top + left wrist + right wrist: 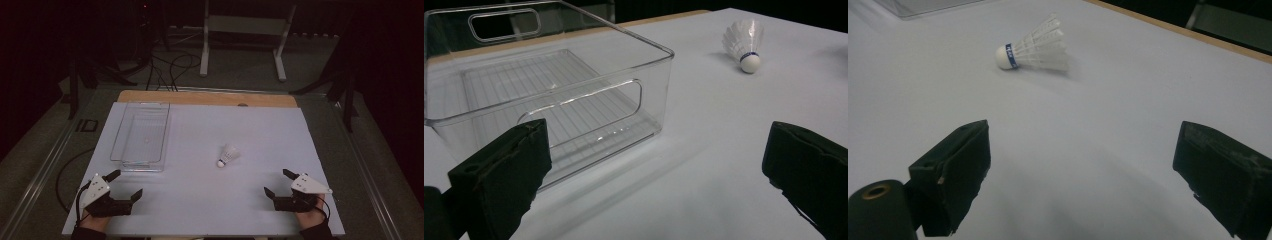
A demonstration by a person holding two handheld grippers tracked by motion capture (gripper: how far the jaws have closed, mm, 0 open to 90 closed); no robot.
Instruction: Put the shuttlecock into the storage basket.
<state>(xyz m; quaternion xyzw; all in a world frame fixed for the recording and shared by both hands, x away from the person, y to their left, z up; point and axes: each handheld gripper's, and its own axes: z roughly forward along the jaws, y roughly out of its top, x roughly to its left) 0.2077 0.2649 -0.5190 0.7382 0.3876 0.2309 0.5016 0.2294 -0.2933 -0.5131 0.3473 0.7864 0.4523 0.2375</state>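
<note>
Both fingers sets, left gripper and right gripper, released, bare table around shuttlecock.

We list:
- White table sheet: lies beneath the left claw and the right claw.
- Wooden strip: far table edge, well ahead of both claws.
- White frame: on the floor, farther beyond.
- Black cables: on the floor, far ahead of the left claw.

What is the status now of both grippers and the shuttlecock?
Both hand-held grippers open, left, right. Shuttlecock on its side, untouched. Clear bin beside it. Path free.
</note>
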